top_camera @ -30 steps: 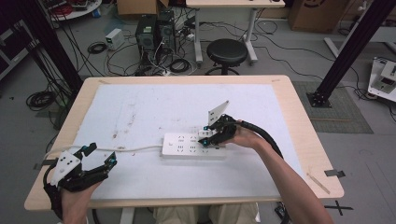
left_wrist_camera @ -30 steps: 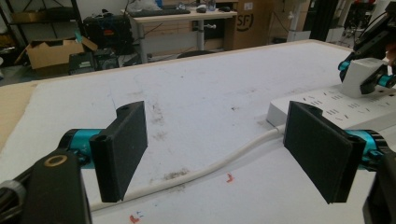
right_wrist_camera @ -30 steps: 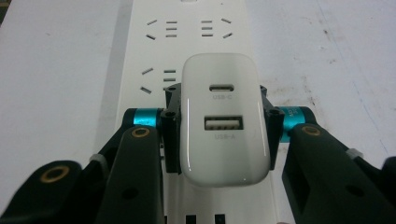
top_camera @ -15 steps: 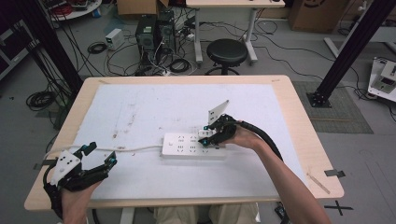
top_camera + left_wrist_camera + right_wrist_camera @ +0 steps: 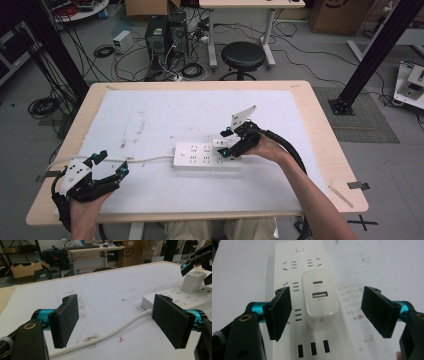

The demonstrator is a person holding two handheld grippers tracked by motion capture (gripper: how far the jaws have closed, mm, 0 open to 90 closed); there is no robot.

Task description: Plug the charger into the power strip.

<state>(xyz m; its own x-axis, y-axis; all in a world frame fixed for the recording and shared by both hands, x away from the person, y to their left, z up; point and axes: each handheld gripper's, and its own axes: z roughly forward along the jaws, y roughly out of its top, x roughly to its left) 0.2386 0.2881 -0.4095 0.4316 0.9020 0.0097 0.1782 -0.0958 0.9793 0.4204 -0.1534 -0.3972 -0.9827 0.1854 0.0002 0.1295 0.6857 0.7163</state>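
Right gripper view | power strip [image 5: 312, 322] ends cut off | charger [image 5: 320, 296] prongs hidden

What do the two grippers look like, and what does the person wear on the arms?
Each gripper, left gripper and right gripper, has a black body, two flat black jaws with ribbed pads, turquoise metal collars behind them, and a pale three-cornered plate on top. A thick black cable trails from the right one. The forearms are bare, without sleeves.

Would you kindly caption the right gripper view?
Open hand-held gripper straddling a white charger plugged into a power strip.
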